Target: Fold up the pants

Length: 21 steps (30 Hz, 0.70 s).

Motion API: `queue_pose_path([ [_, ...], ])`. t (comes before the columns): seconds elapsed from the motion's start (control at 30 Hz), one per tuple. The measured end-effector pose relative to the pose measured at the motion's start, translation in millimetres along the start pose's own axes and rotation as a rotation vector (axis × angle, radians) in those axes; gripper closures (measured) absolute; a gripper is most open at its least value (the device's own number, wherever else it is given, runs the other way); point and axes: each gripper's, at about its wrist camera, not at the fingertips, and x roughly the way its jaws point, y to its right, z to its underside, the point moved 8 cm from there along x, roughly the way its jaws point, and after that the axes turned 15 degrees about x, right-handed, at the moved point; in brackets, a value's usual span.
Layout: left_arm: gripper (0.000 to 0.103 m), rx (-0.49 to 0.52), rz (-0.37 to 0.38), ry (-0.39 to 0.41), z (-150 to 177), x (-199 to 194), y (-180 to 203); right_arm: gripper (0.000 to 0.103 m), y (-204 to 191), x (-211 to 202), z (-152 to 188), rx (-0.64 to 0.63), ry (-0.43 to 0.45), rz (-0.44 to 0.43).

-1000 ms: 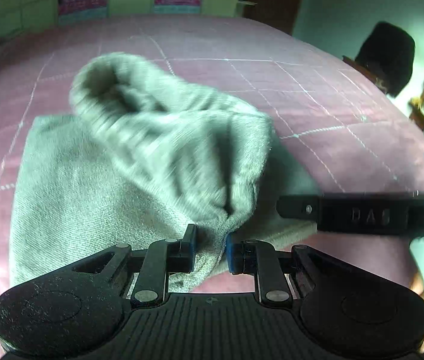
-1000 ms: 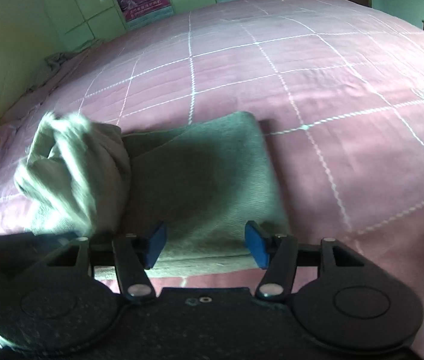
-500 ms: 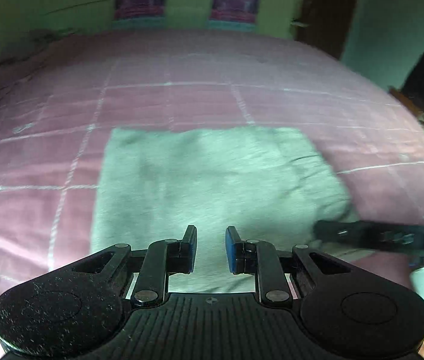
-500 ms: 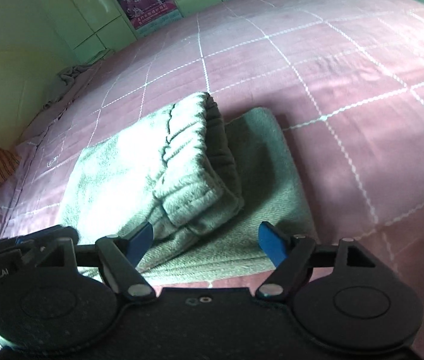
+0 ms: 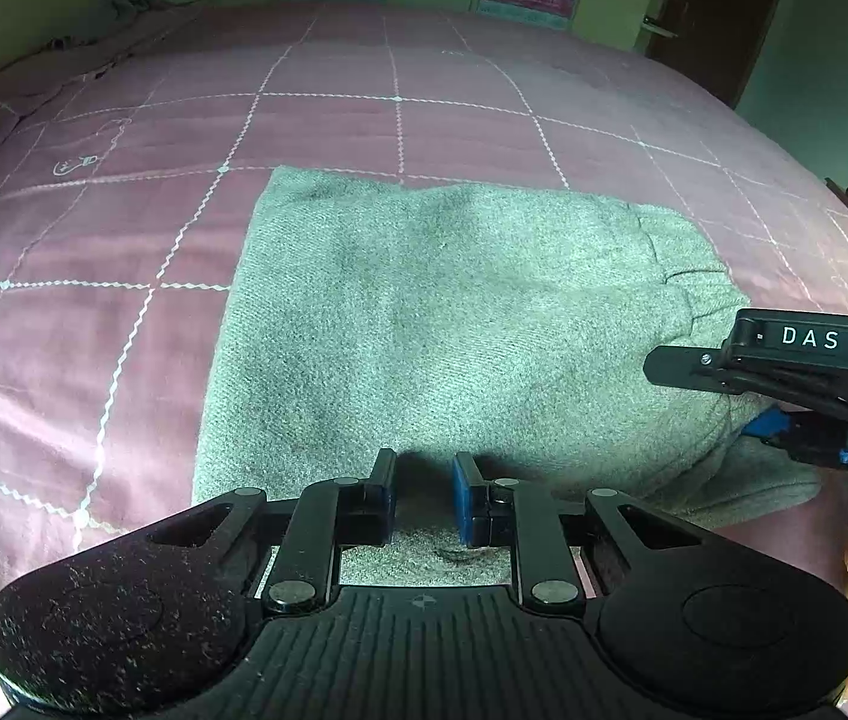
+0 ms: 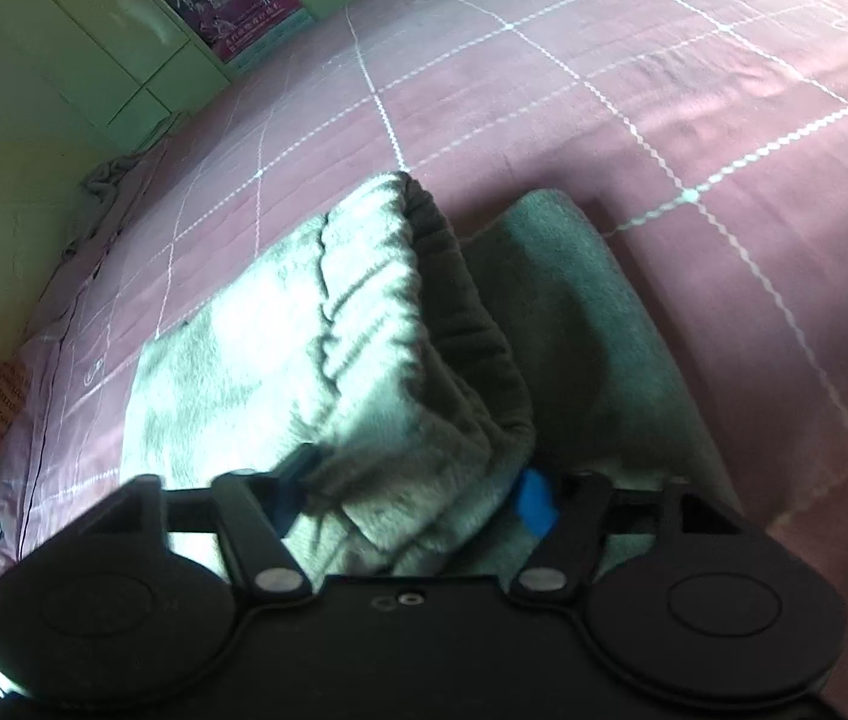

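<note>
**Grey pants folded on the pink bed, both tools at the near edge**

The pants [image 5: 454, 324] lie folded into a thick grey rectangle on the bed [image 5: 364, 120], whose pink quilt carries a white grid. The gathered waistband [image 6: 376, 300] sits on top of the stack, toward the right end, with a lower layer showing past it.

The left tool [image 5: 422, 501] hovers over the near edge of the pants. Its fingers stand a narrow gap apart with nothing between them, only fabric showing below.

The right tool [image 6: 418, 495] is spread wide around the waistband end of the pants. The bunched cloth fills the space between the blue pads [image 6: 535, 504], and both pads touch it; whether they squeeze it I cannot tell. From the left wrist view the right tool reaches in at the right end of the pants.
</note>
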Motion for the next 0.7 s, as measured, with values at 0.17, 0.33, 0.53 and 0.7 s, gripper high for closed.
queue_pose_path([
  [0.17,0.083,-0.034,0.004,0.021,0,-4,-8,0.059,-16,-24,9,-0.126,0.085,-0.026],
  [0.33,0.083,-0.059,-0.003,0.036,0,-8,-19,0.060,-19,-44,18,-0.185,0.133,-0.046],
  [0.53,0.083,-0.068,0.004,0.039,-1,-8,-15,0.060,-19,-65,0,-0.234,0.188,-0.070],
  [0.7,0.083,-0.024,-0.010,0.000,1,5,-1,0.057,8,-53,-13,-0.194,0.114,-0.023],
])
